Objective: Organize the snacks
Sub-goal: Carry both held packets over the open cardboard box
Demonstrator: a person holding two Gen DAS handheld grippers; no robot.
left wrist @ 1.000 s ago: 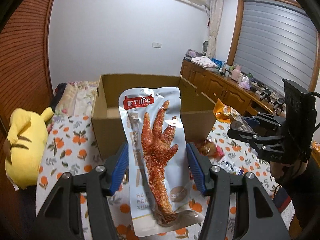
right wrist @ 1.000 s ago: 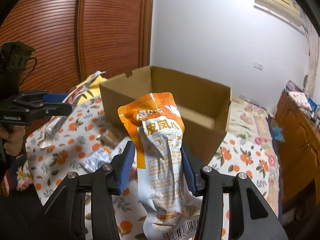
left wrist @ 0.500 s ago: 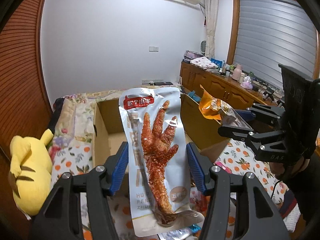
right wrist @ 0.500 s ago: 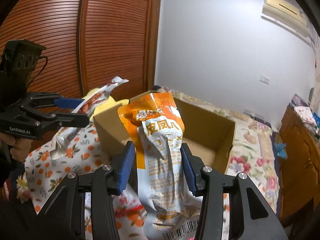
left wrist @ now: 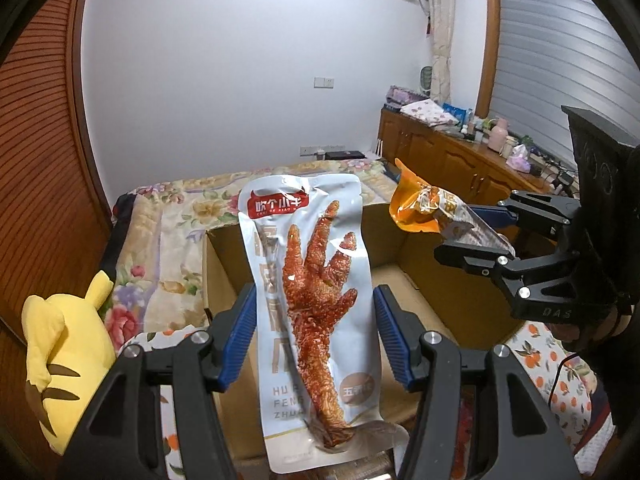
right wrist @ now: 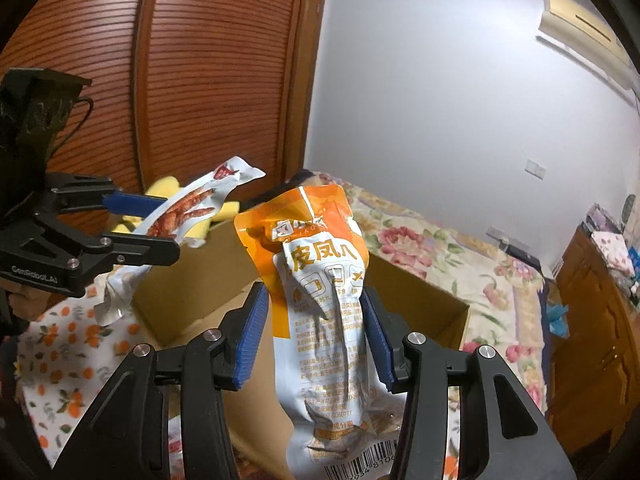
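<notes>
Left wrist view: left tongs (left wrist: 314,334) grasp a white pouch (left wrist: 310,280) printed with a red chicken foot, upright between the blue pads, above the open box (left wrist: 448,292). Right tongs (left wrist: 482,236) appear at right, clamped on an orange pouch (left wrist: 420,210) over the box's right wall. A yellow plush (left wrist: 60,344) lies at left.

Right wrist view: right tongs (right wrist: 314,334) grip the orange pouch (right wrist: 320,280) upright over the box (right wrist: 420,300). Left tongs (right wrist: 154,226) hold the white pouch (right wrist: 188,210) near the box's left corner. The box sits on a floral bed (right wrist: 500,280).
</notes>
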